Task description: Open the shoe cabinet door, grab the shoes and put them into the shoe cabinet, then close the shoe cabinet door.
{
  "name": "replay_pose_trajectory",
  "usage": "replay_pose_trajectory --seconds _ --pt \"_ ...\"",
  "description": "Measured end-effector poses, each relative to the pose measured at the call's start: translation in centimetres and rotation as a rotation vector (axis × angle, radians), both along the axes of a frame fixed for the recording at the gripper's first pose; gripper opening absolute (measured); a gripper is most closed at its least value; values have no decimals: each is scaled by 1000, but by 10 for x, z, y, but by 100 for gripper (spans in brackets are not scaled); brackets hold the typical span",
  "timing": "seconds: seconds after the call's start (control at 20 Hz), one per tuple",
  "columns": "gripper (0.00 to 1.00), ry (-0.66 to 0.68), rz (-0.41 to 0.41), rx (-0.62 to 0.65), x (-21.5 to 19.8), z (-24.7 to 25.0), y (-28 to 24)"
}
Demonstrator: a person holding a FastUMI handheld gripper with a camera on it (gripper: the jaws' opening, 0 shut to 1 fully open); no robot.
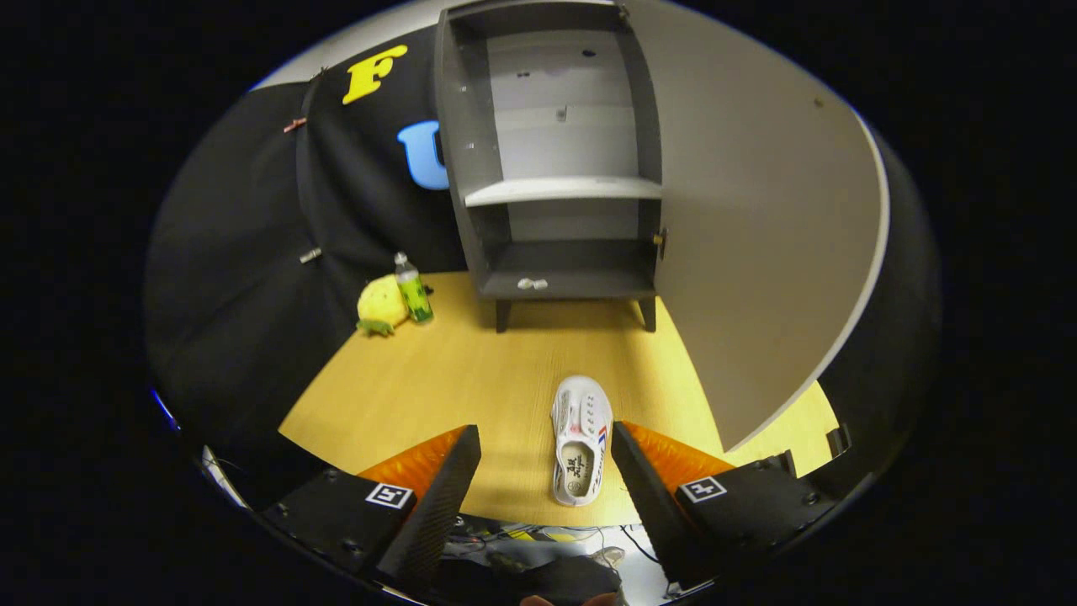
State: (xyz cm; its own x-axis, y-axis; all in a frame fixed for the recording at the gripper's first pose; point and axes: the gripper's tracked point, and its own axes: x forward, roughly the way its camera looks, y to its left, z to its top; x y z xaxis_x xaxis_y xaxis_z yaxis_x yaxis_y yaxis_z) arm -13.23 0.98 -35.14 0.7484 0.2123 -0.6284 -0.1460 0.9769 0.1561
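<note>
Your cabinet door (757, 252) already stands swung wide, so you're on the shoe-grabbing step. The gripper (545, 450) is spread wide and holds nothing. The white shoe (580, 438) lies on the table (437, 379) near its front edge, between your fingers, closer to the right one. Next, I judge, lower and pinch its sides, then carry it to the shoe cabinet (555, 168) at the far edge.

The white shoe (580, 438) lay flat on the wooden floor, toe pointing toward 12 o'clock, opening up. At 12 o'clock beyond it stood the grey shoe cabinet (551, 160), its one shelf bare. Its door (757, 227) hung wide open toward 2 o'clock.
</note>
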Motion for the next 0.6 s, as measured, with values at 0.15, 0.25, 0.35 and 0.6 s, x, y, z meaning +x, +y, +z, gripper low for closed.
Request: replay_pose_trajectory --seconds 0.15,0.25,0.35,0.6 --pt "98 52 -22 38 12 -50 12" --pt "91 79 -31 17 19 -82 13" --pt "80 112 -39 -5 22 -115 9" --pt "75 128 -81 18 39 -160 12"
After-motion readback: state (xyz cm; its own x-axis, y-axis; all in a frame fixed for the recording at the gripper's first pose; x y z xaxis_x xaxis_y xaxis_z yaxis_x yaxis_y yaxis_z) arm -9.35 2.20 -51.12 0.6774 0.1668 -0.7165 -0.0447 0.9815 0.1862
